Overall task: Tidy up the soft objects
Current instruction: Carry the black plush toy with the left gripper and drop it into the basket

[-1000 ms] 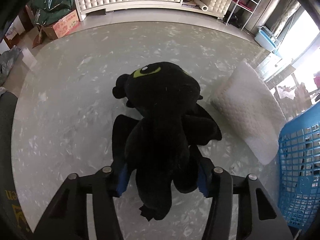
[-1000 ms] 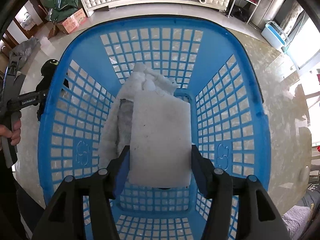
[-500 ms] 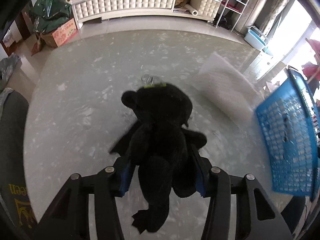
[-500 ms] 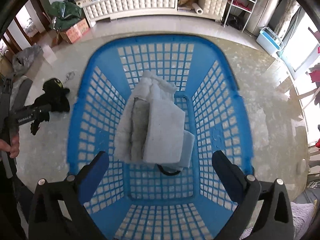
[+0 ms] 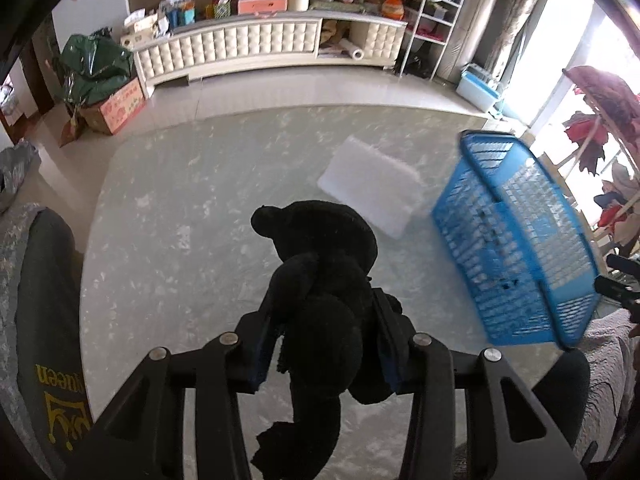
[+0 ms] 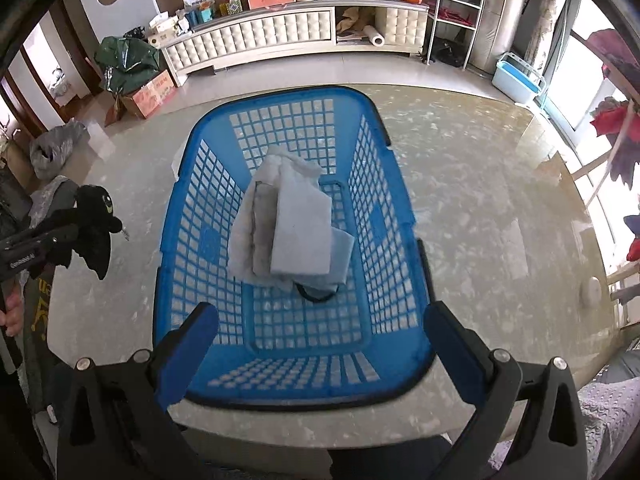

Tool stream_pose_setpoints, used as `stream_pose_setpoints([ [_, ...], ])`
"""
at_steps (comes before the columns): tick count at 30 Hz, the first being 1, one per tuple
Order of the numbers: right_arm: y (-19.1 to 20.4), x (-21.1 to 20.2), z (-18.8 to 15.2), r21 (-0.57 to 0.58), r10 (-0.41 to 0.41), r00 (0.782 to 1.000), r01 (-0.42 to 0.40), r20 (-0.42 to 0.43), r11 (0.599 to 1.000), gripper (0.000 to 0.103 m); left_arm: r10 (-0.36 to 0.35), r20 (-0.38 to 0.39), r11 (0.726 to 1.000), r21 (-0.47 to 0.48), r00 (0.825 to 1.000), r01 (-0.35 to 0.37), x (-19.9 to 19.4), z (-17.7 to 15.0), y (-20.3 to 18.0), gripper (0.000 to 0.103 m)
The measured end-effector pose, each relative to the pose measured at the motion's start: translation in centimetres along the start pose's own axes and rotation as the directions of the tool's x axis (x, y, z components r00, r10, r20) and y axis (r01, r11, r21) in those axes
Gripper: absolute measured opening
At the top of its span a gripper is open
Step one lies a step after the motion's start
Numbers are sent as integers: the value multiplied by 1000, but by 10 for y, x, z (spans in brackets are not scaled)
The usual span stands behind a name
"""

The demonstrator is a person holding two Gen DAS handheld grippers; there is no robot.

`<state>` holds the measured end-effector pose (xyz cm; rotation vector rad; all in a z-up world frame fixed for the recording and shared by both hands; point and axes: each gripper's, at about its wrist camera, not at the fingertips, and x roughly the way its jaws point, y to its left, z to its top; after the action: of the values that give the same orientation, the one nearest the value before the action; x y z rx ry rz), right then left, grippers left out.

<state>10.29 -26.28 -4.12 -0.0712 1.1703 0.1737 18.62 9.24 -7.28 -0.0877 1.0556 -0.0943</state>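
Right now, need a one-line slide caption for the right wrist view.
Open right gripper above blue basket holding folded white cloths; left gripper carries black plush.

Our left gripper [image 5: 324, 344] is matte black, with blue pads [image 5: 262, 350] lining its fingers and round silver screws [image 5: 229, 338] along its frame. Our right gripper [image 6: 320, 336] matches, its blue pads [image 6: 190, 354] broad. White lettering marks the left one's side, beside bare skin [image 6: 14, 314].
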Motion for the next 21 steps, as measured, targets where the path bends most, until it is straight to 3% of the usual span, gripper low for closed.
stream_pose_setpoints([
  [12,-11,-18,-7,15,8,998,-9,58,1000,103,-77,94,992,105,993,67,-59,14,-70,39],
  [21,-20,-17,-9,25,18,997,-20,69,999,103,-142,137,974,196,980,114,-78,32,-121,39],
])
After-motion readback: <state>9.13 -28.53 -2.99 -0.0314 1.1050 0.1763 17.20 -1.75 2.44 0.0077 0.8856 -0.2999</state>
